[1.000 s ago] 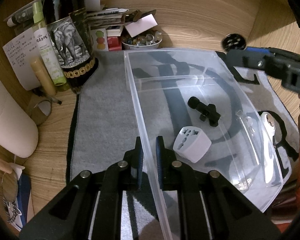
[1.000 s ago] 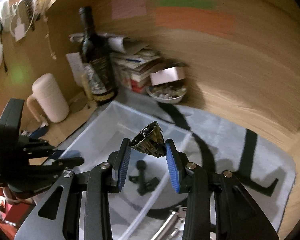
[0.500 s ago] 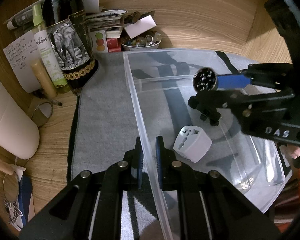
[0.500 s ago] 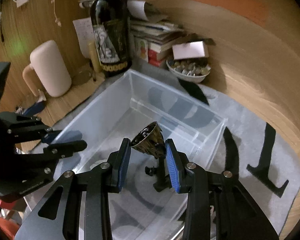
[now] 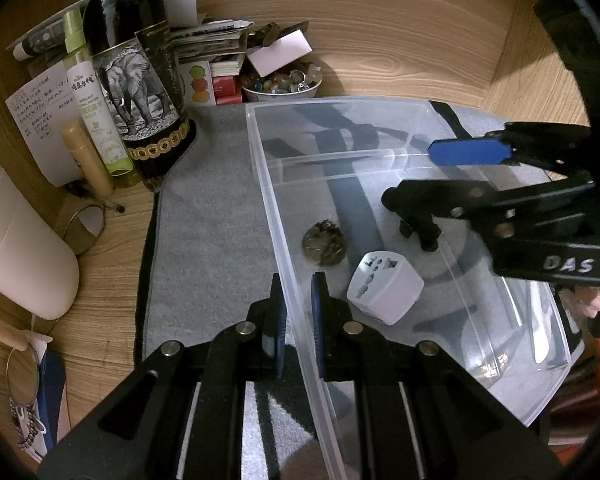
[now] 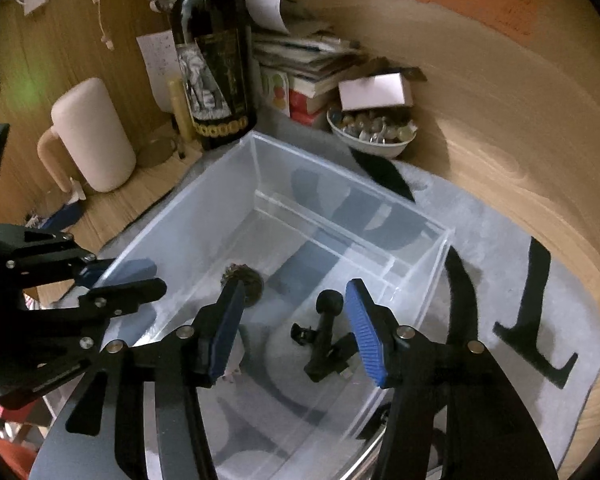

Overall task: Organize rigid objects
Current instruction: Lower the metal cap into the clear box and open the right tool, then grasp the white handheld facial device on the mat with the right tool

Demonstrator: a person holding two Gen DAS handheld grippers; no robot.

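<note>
A clear plastic bin (image 5: 260,160) (image 6: 440,256) stands on a grey mat. Inside lie a dark metal cone-shaped piece (image 5: 324,242) (image 6: 246,280), a white travel adapter (image 5: 384,292) and a black camera mount (image 6: 324,336) (image 5: 420,232). My left gripper (image 5: 298,308) is shut on the bin's near-left wall. My right gripper (image 6: 296,336) is open and empty above the bin's inside; it shows in the left wrist view (image 5: 440,176) over the bin's right part.
A dark elephant-label bottle (image 5: 140,92) (image 6: 212,76), a spray bottle (image 5: 92,108), a bowl of beads (image 5: 282,82) (image 6: 372,132), stacked books (image 6: 308,64) and a cream jug (image 6: 92,140) stand behind and left of the bin. The wooden wall curves around the back.
My right gripper came over the bin, opened and let go of the metal cone piece, which now lies on the bin floor. My left gripper kept its hold on the wall.
</note>
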